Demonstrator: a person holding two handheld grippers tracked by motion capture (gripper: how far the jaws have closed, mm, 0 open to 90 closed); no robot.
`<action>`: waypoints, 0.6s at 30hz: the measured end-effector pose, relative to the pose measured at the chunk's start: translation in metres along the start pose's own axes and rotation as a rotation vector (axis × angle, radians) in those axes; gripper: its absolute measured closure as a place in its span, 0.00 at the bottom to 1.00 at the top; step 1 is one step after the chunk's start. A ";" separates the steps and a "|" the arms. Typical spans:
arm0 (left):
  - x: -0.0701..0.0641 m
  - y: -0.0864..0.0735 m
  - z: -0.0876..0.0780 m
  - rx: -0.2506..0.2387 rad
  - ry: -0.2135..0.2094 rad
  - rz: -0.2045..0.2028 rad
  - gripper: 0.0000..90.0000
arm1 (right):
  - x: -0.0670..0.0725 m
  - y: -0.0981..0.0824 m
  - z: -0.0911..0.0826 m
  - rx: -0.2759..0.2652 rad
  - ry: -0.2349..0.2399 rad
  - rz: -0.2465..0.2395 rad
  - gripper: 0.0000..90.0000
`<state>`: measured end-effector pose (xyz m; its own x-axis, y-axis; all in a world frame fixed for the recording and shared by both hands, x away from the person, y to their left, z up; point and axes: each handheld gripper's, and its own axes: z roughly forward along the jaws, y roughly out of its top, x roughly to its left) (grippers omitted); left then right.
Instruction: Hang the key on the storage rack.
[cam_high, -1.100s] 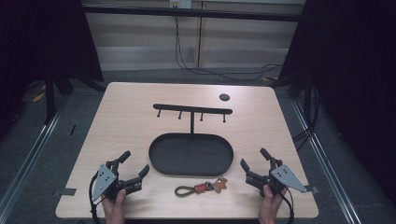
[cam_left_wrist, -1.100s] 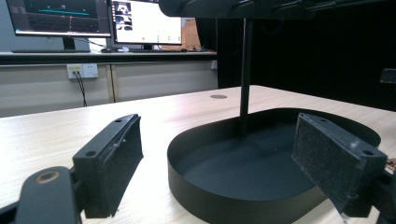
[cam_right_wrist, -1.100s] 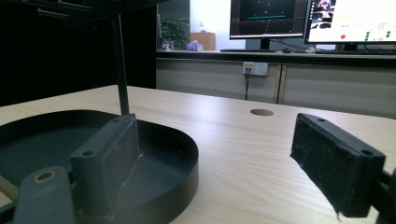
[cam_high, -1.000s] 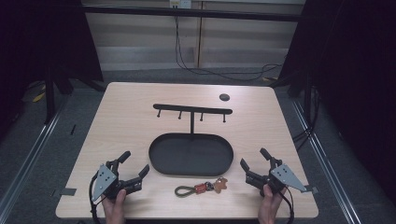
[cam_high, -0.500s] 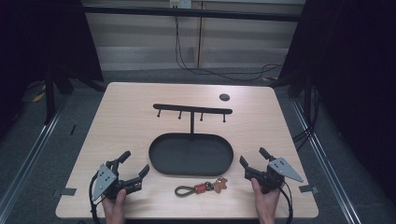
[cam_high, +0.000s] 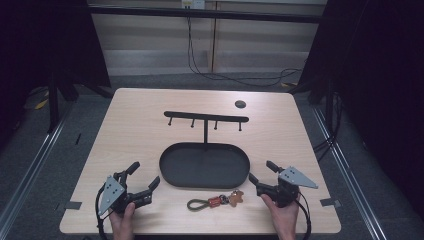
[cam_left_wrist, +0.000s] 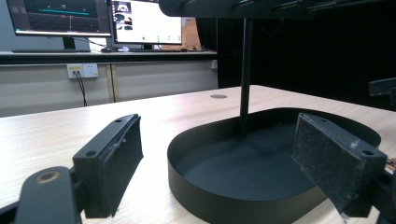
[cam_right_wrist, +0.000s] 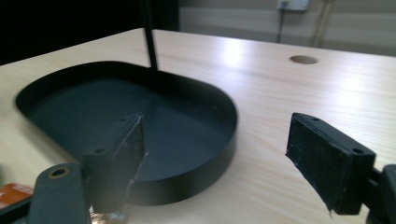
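A black oval tray (cam_high: 170, 176) carries a thin post (cam_high: 205, 132) topped by a hook bar (cam_high: 206, 117). In front of it on the wood table lies a keychain (cam_high: 215, 201) with a green loop, a red tag and a brown charm. My left gripper (cam_high: 145, 173) rests open at the tray's front left, nothing between its pads (cam_left_wrist: 217, 122). Front right of the tray, my right gripper (cam_high: 260, 170) is also open and aims at the tray wall (cam_right_wrist: 219, 158); its jaws have just been closing a little, with nothing between them (cam_right_wrist: 217, 119). The red tag (cam_right_wrist: 11, 193) peeks in beside it.
A round hole (cam_high: 240, 104) sits in the table's far right part. Table edges run close behind both hands. Dark curtains flank the table, and cables lie on the floor beyond it. Monitors (cam_left_wrist: 93, 18) stand on a far desk in the left gripper view.
My right gripper has shifted slightly left toward the tray and tilted, so its grey plate shows more fully. The left gripper and the keychain have stayed put.
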<state>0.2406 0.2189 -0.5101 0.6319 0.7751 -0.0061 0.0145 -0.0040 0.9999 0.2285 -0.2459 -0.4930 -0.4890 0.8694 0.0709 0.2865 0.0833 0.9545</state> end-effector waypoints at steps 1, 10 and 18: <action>0.000 0.000 0.000 0.000 0.000 0.000 0.17 | 0.001 0.001 0.000 0.000 0.009 -0.005 0.23; 0.000 0.000 0.000 0.000 0.000 -0.002 0.17 | 0.008 0.014 0.000 0.030 0.089 -0.037 0.34; 0.000 0.000 0.000 0.000 -0.001 0.001 0.17 | 0.017 0.027 0.004 0.083 0.163 -0.046 0.38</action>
<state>0.2406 0.2189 -0.5101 0.6325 0.7745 -0.0053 0.0139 -0.0045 0.9999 0.2312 -0.2263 -0.4673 -0.6284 0.7737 0.0807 0.3249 0.1668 0.9309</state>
